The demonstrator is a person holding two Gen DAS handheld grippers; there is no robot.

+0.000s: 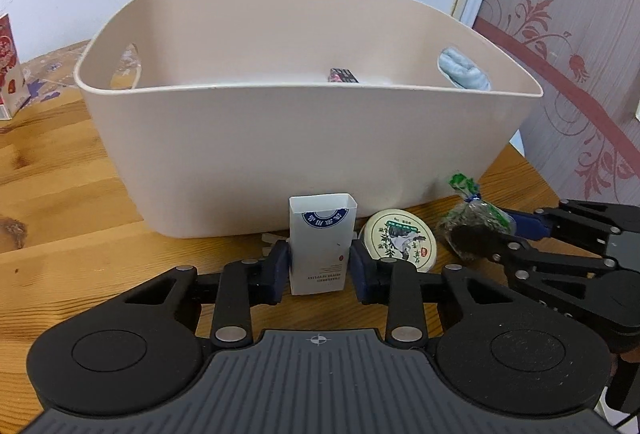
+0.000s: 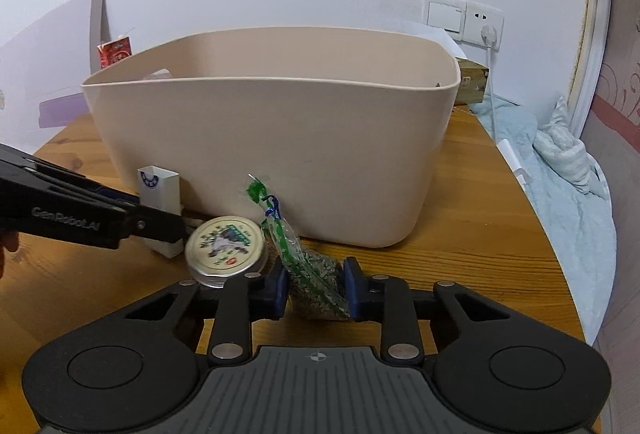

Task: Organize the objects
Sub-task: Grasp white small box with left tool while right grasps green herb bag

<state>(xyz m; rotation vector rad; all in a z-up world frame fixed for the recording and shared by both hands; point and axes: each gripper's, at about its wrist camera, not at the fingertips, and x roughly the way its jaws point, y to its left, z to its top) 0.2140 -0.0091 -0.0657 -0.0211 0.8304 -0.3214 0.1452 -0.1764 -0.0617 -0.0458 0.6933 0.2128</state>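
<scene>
On wood table (image 1: 60, 161), left tool (image 1: 319, 266) pinches white box (image 1: 320, 246); right tool (image 2: 314, 288) pinches herb packet (image 2: 308, 266).

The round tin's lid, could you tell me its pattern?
Cream with a green plant picture, clearest in the right wrist view.

Both views are evenly and softly lit, bright enough to read print, with only faint shadows under the beige bin (image 1: 304, 153) on the wooden table (image 1: 60, 201). Fisheye bending curves the frame edges (corners go black). Focus is sharp mid-frame, without glare.
</scene>
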